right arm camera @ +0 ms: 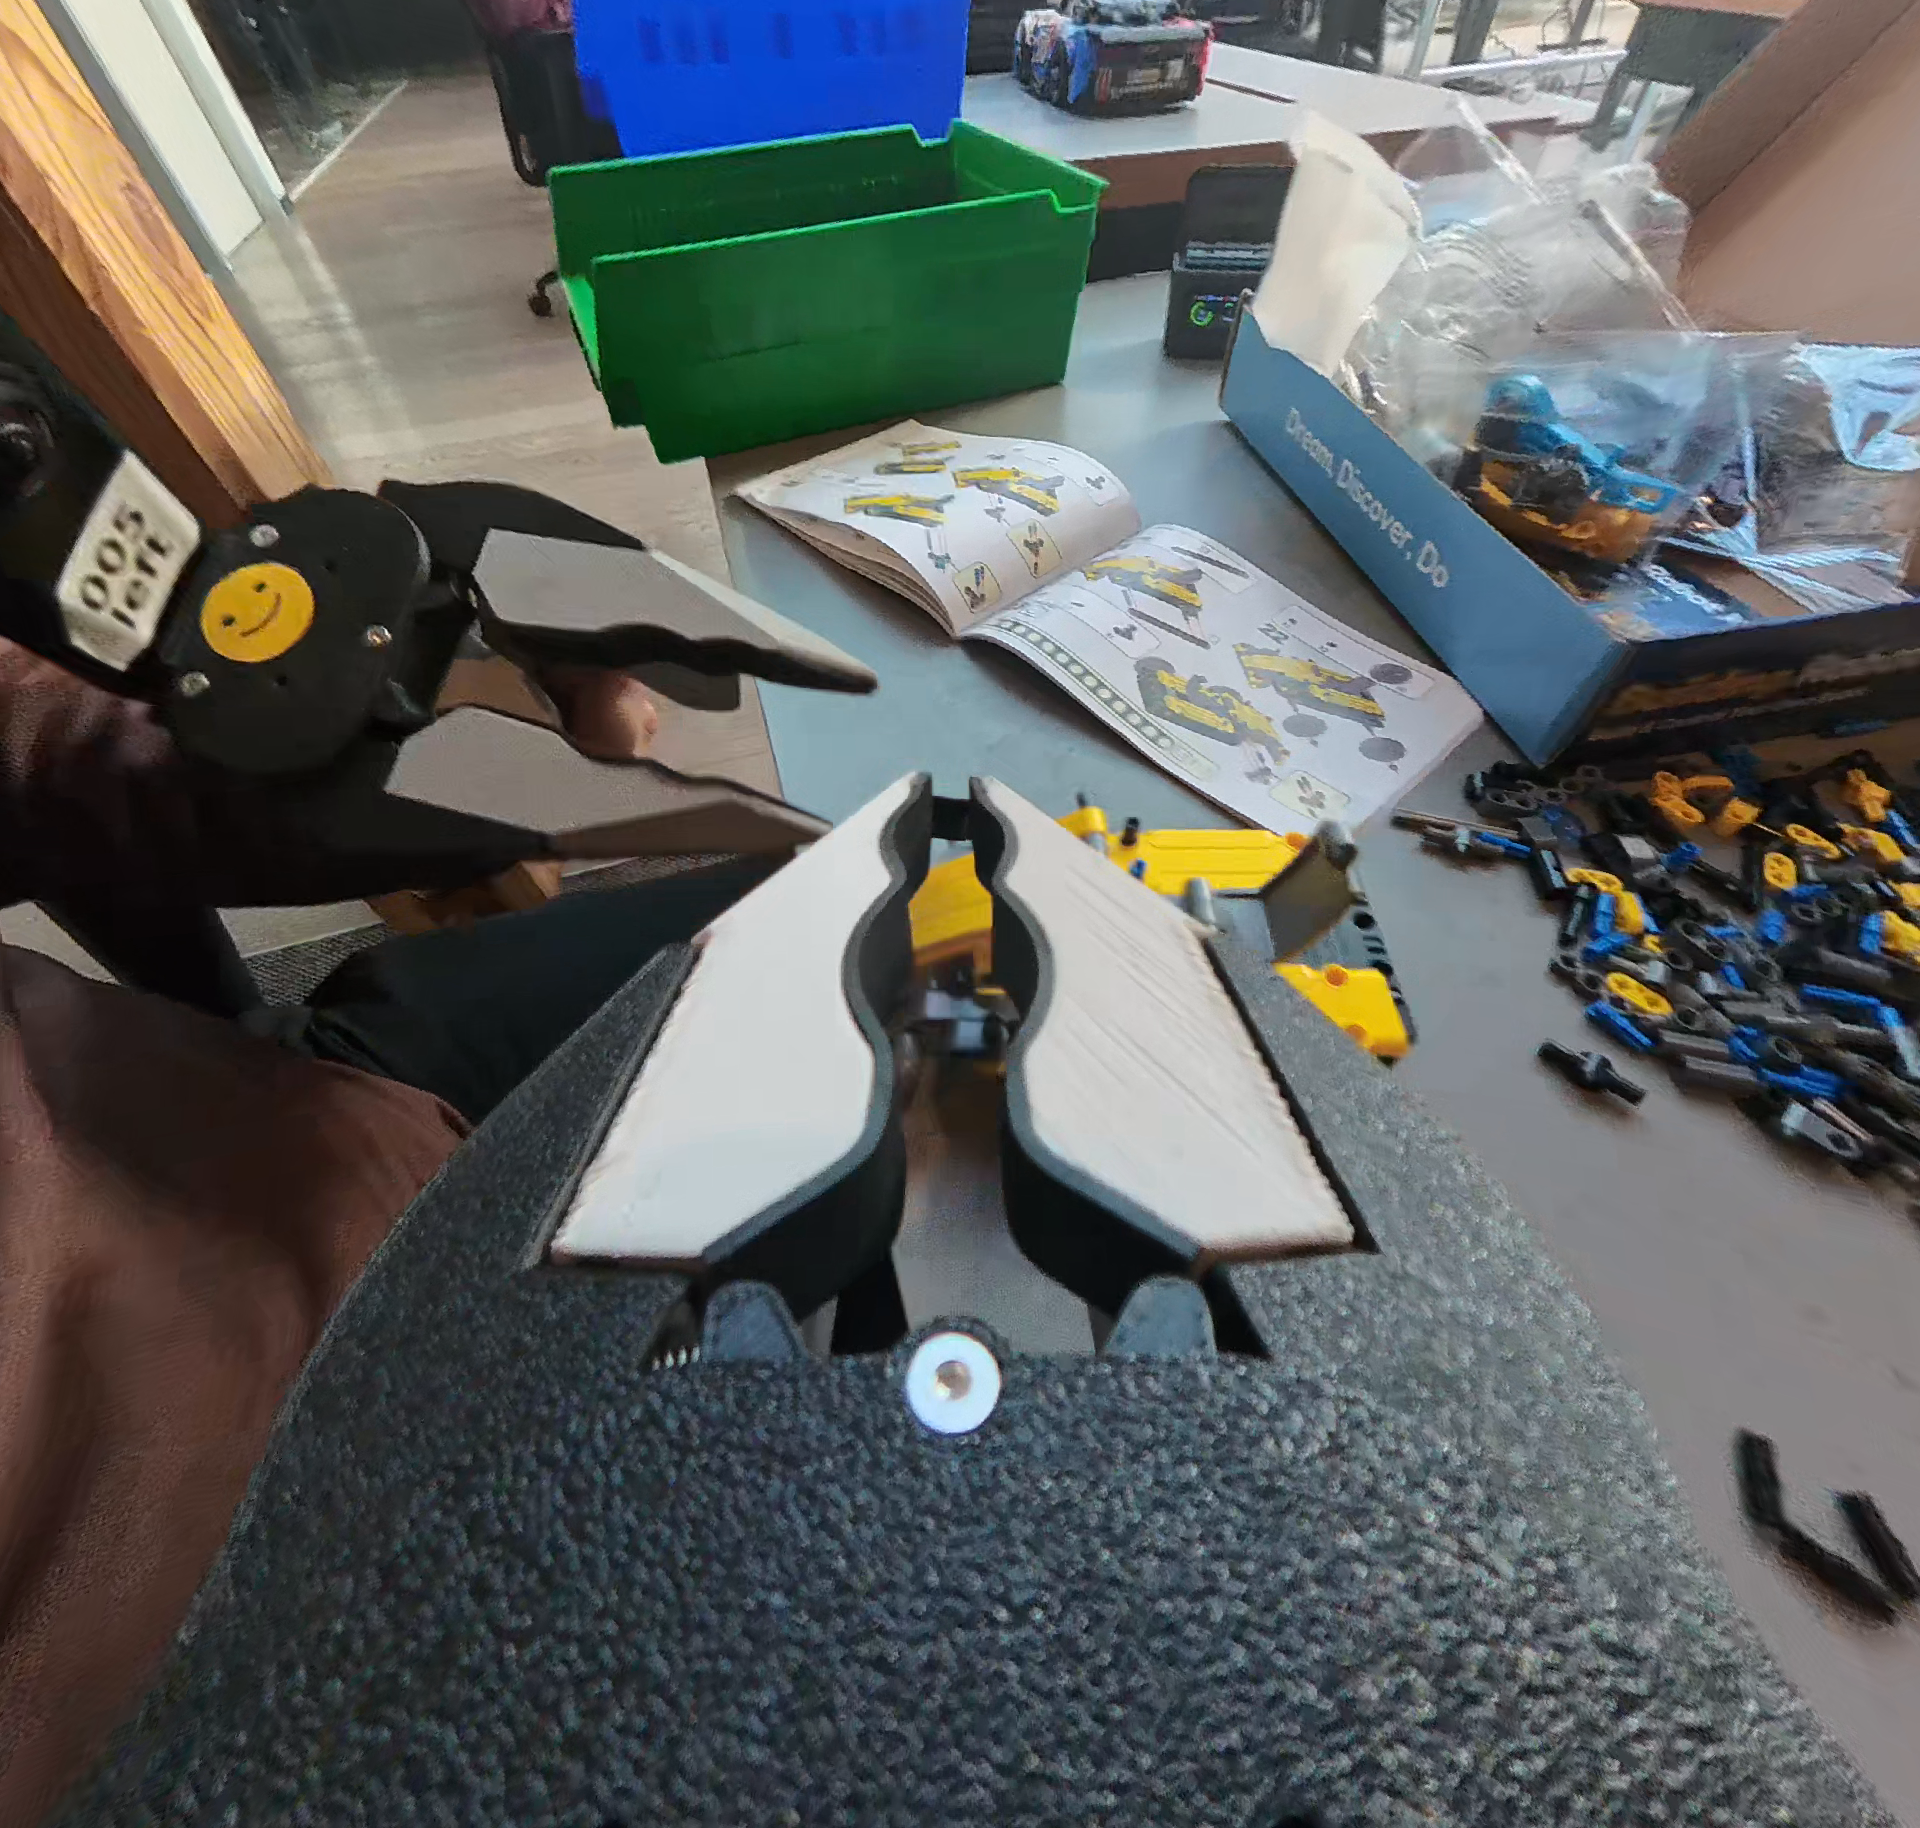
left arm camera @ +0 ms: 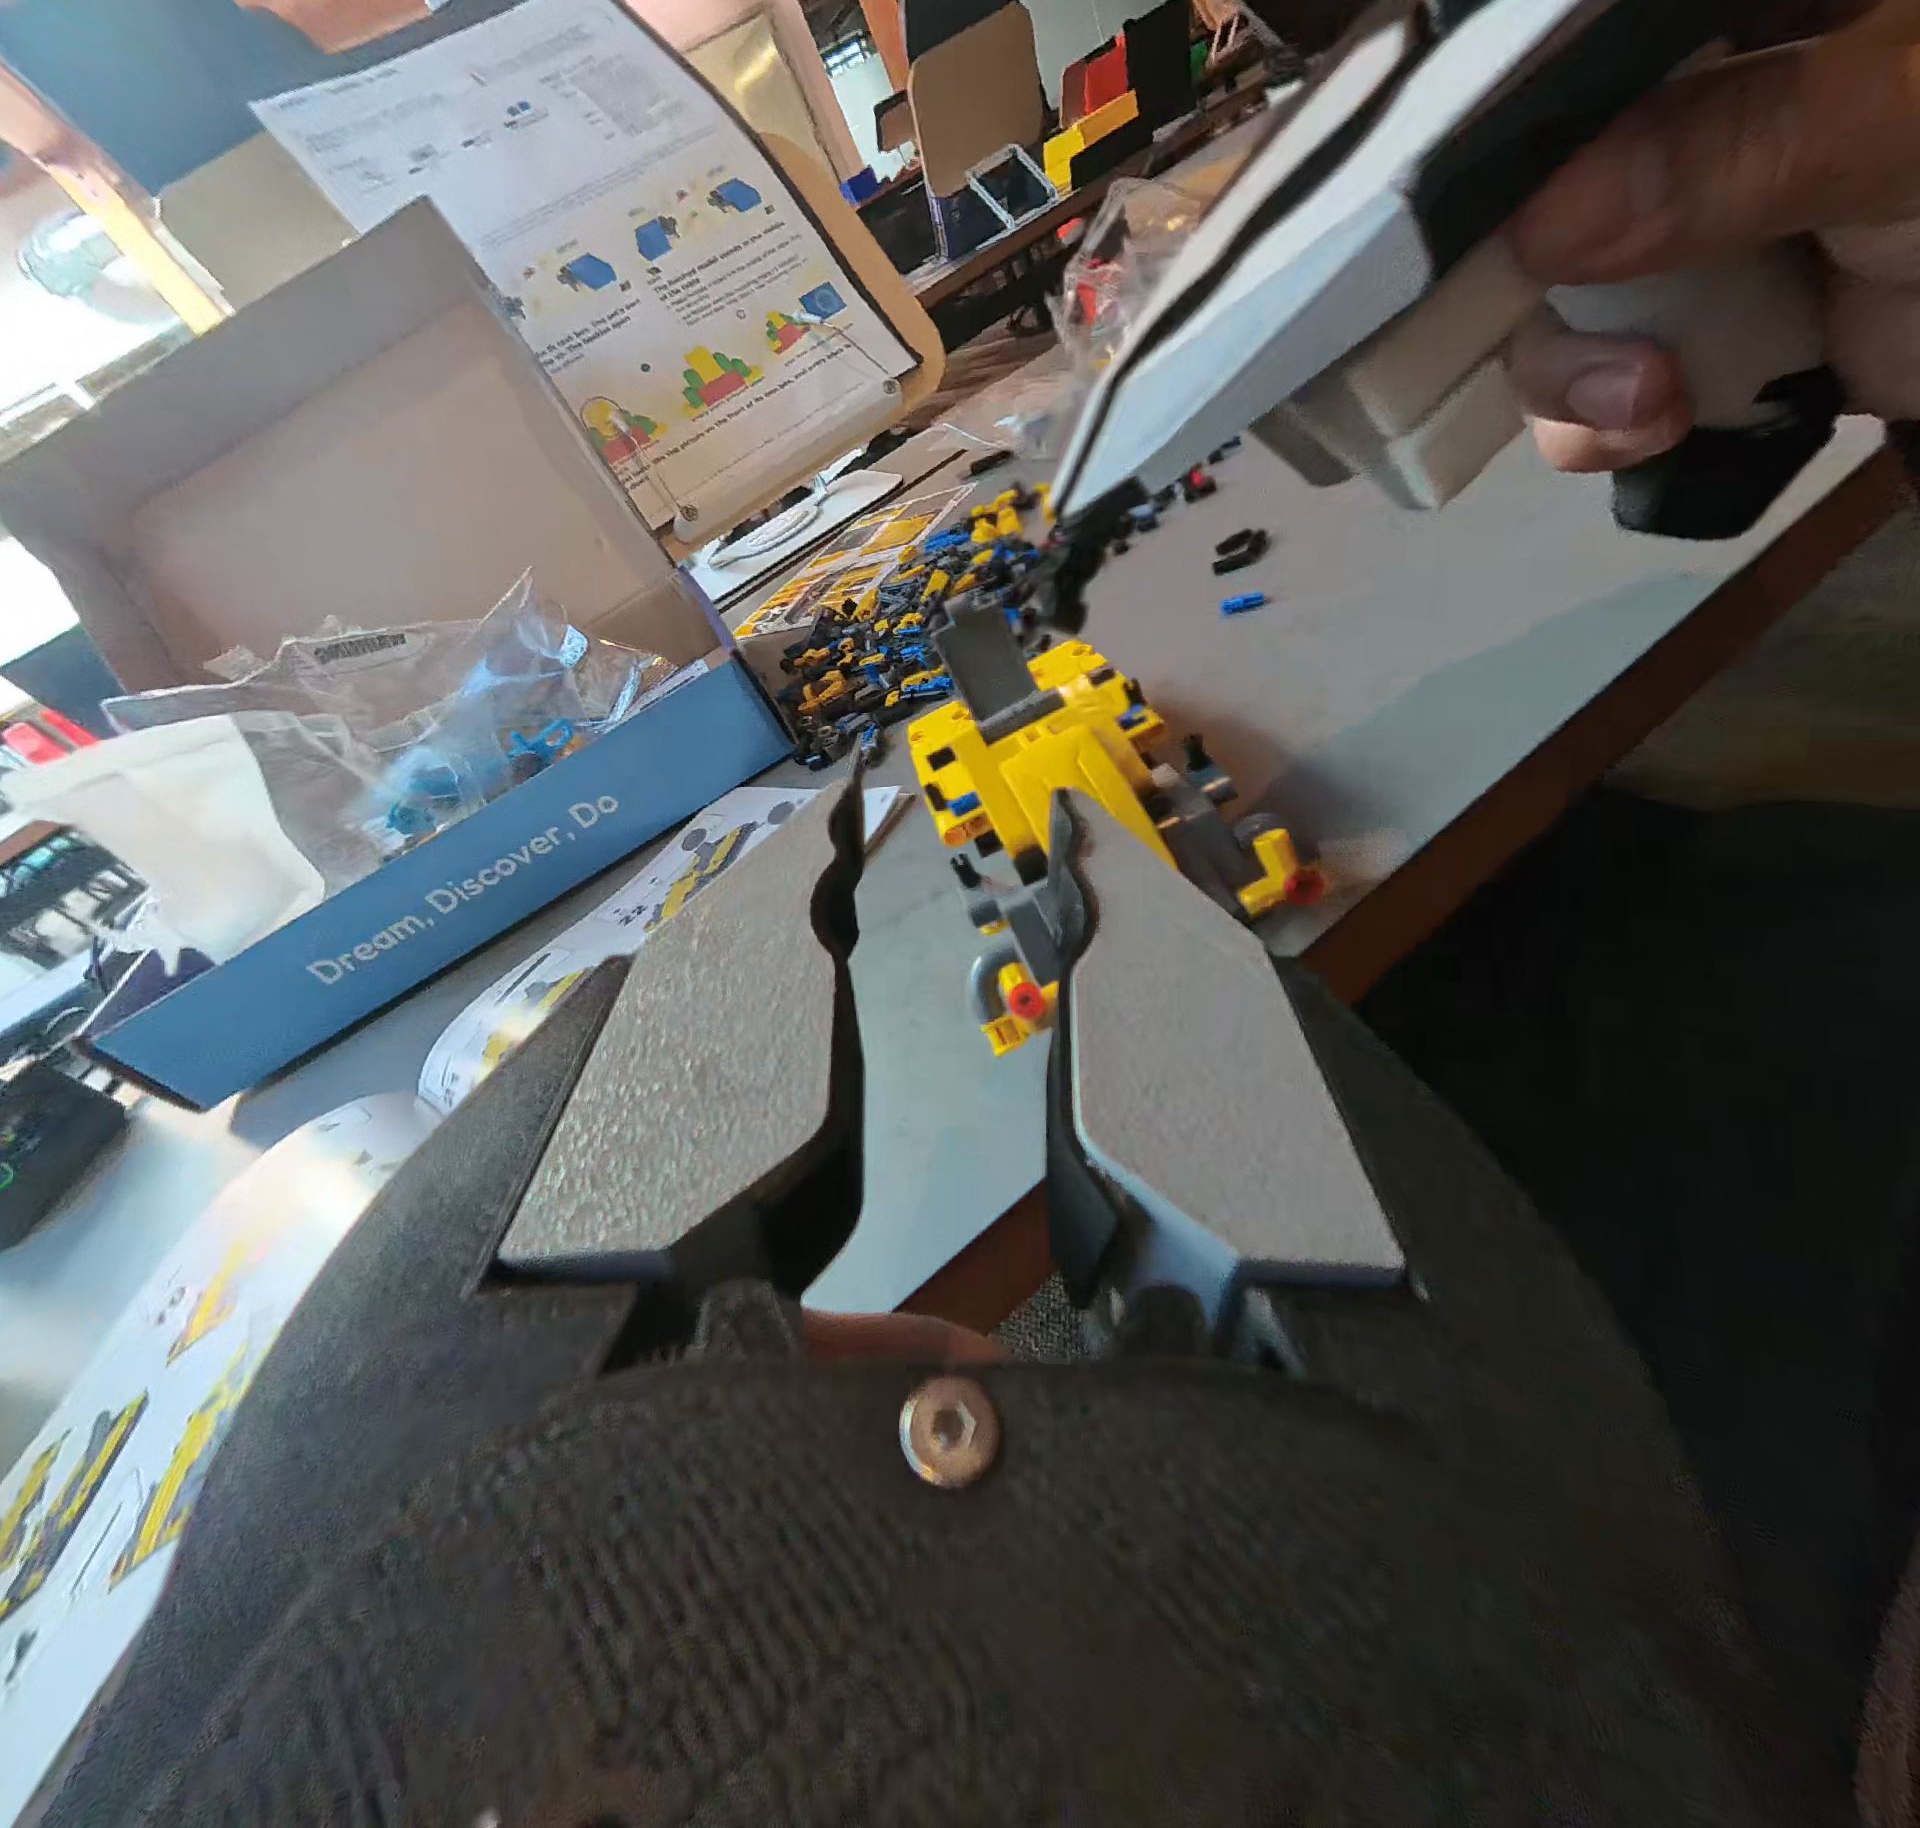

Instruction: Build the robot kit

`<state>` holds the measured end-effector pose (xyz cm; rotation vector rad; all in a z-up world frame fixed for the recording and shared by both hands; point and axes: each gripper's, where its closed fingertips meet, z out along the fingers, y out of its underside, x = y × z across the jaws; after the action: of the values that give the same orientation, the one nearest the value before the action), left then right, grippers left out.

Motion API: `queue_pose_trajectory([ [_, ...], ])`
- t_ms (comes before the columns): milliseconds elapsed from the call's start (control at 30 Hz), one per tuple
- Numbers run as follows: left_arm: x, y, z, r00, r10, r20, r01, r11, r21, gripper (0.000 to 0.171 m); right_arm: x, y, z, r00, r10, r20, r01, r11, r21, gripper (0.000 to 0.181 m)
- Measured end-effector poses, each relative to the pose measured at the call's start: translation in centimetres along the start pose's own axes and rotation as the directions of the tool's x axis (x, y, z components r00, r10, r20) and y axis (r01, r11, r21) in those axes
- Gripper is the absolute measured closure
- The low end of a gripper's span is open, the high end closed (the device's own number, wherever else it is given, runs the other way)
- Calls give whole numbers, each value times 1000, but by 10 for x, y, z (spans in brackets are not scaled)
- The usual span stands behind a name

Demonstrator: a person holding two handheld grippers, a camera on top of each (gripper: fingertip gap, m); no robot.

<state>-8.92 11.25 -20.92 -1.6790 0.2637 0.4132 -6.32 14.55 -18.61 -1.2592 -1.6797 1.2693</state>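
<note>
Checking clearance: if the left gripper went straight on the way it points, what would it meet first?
Probably the yellow brick-built vehicle; the open left gripper already has its grey end between the fingers. Depth is uncertain.

Model (right arm camera: 1340,989) on counter (right arm camera: 1558,1259); loose parts (right arm camera: 1745,947) right of it; booklet (right arm camera: 1091,615) behind; box (right arm camera: 1455,573) right of booklet; bin (right arm camera: 821,324) beyond.

The left wrist view looks low and tilted along its fingers over the grey table (left arm camera: 1403,656), very near the yellow brick model (left arm camera: 1049,750). The right wrist view looks down from above onto the same model (right arm camera: 1340,989). Both views share the open booklet (right arm camera: 1122,625), the blue box (left arm camera: 436,905) and the pile of loose pieces (right arm camera: 1745,947).
</note>
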Motion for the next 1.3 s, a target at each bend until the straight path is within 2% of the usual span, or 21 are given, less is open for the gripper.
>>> queue_pose_trajectory([
  [133, -24, 6, -10, 978, -205, -29, 206, 978, 16, 132, 34, 16, -30, 997, 46, -66, -50, 997, -55, 178],
  [200, -32, 18, -15, 949, -309, -65, 309, 951, -11, 126, 50, 30, -44, 992, 72, -102, -80, 994, -79, 178],
  [267, -44, 31, -21, 935, -353, -38, 353, 935, -21, 126, 61, 41, -56, 987, 101, -125, -111, 991, -80, 178],
  [400, -55, 48, -29, 925, -379, 4, 379, 924, -48, 127, 79, 56, -66, 981, 108, -158, -130, 983, -132, 178],
  [567, -53, 61, -40, 921, -389, 20, 389, 918, -72, 129, 76, 62, -73, 989, 78, -125, -107, 963, -247, 178],
  [700, -47, 66, -44, 916, -400, 7, 399, 913, -87, 130, 74, 59, -70, 991, 80, -111, -106, 964, -245, 178],
  [900, -48, 69, -45, 900, -435, -4, 433, 896, -96, 129, 72, 72, -62, 991, 92, -102, -117, 952, -283, 178],
  [1300, -49, 73, -51, 912, -410, -6, 407, 908, -102, 130, 66, 81, -59, 994, 90, -64, -107, 931, -350, 178],
])
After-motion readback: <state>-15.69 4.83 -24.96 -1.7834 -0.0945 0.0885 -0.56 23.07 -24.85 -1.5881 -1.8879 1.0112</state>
